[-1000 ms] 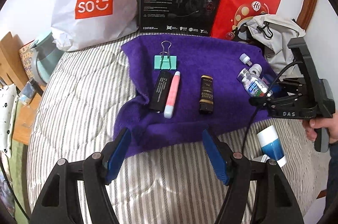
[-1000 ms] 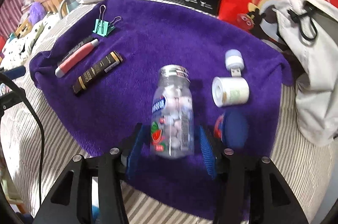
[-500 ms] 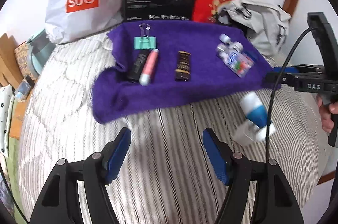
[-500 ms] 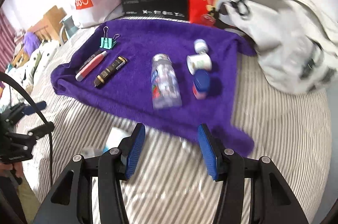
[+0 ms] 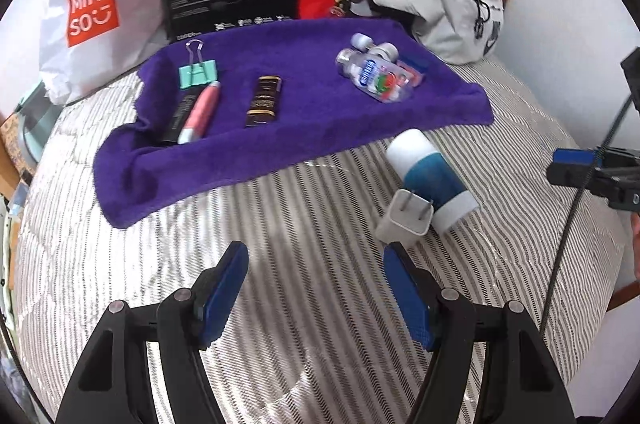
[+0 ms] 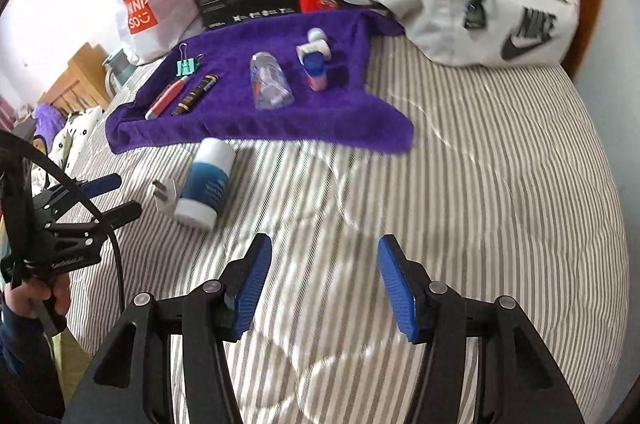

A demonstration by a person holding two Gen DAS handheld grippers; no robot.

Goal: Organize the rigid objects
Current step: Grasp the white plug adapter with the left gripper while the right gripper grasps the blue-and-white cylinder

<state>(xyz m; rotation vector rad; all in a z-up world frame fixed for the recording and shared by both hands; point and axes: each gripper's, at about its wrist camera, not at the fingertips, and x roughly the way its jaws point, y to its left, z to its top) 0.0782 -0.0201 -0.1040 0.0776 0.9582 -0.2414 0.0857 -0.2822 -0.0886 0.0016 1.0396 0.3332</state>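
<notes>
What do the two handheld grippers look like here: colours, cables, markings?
Both are black angular frames with silver pivot bolts and ribbed blue finger pads: left gripper, right gripper. A black cable trails from the right one. The left one bears small white lettering, unreadable. A dark sleeve shows behind it.

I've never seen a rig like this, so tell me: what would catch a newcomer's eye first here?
Probably the purple towel spread on the striped bed, with small items lined up on it, such as a teal binder clip and a clear candy bottle. Just off its edge lie a blue-and-white bottle and a white plug adapter. Both grippers, left and right, hover open and empty.
</notes>
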